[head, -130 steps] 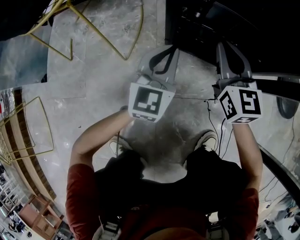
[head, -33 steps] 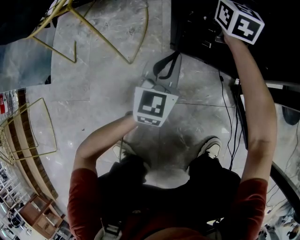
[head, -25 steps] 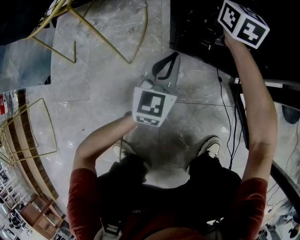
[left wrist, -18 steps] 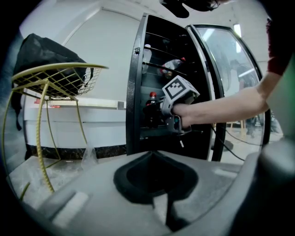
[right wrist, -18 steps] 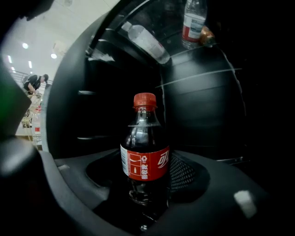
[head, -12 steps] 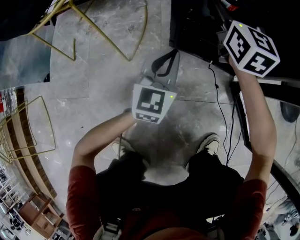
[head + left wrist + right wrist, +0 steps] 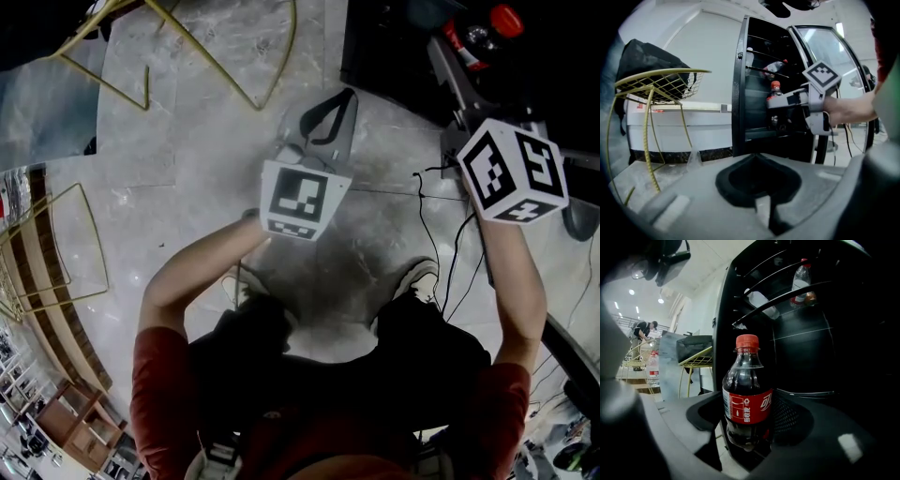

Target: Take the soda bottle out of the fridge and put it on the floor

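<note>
One soda bottle (image 7: 746,399) stands upright, pinched in the right gripper (image 7: 745,439) before the open fridge (image 7: 811,357); left gripper (image 7: 761,208) jaws pressed together, empty.

Head view: only the red-capped top of the soda bottle (image 7: 483,33) shows past the right gripper (image 7: 464,56); the fridge (image 7: 384,47) interior is lost in darkness and cut off by the top edge.

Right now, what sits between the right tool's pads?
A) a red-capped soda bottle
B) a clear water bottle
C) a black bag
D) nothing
A: the right gripper view shows the right tool gripping a dark soda bottle with a red cap and red label, held upright.
</note>
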### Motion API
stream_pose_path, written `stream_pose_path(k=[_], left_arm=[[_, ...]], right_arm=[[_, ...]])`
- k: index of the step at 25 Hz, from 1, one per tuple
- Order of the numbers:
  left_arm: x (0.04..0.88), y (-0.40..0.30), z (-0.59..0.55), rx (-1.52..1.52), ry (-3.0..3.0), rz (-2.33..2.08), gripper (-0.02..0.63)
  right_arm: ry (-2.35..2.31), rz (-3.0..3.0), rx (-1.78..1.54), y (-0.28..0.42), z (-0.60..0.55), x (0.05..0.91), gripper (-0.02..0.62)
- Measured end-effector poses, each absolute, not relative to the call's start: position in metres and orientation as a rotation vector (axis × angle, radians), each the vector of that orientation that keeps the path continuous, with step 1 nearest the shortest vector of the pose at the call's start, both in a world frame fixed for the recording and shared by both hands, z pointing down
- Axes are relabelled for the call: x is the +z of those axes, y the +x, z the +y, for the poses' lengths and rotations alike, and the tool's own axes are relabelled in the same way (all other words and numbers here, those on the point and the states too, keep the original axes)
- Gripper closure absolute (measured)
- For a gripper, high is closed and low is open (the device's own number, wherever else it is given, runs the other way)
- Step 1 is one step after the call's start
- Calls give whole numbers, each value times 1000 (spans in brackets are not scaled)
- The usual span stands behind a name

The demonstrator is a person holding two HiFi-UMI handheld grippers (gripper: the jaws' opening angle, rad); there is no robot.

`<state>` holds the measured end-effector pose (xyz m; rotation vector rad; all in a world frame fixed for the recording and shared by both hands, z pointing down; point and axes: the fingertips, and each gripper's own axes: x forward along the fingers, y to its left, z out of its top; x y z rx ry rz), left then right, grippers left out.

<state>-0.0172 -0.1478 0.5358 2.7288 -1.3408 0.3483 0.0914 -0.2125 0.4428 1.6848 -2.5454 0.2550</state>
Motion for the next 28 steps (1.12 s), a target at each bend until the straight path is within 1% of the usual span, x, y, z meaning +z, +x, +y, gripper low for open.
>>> stream_pose_path(k=[11,19,28], left_arm=[[536,-21,-140,355,2738,-1351,607],[547,-21,-130,400,2747,-1345,607],[559,-25,-128,447,2740,-1353,607]], right_arm=[[1599,-2593,325,82,-143,456,294],[1592,-2591,361,83,-132,474,293],[1497,-2548,418,71,-123,531,293]])
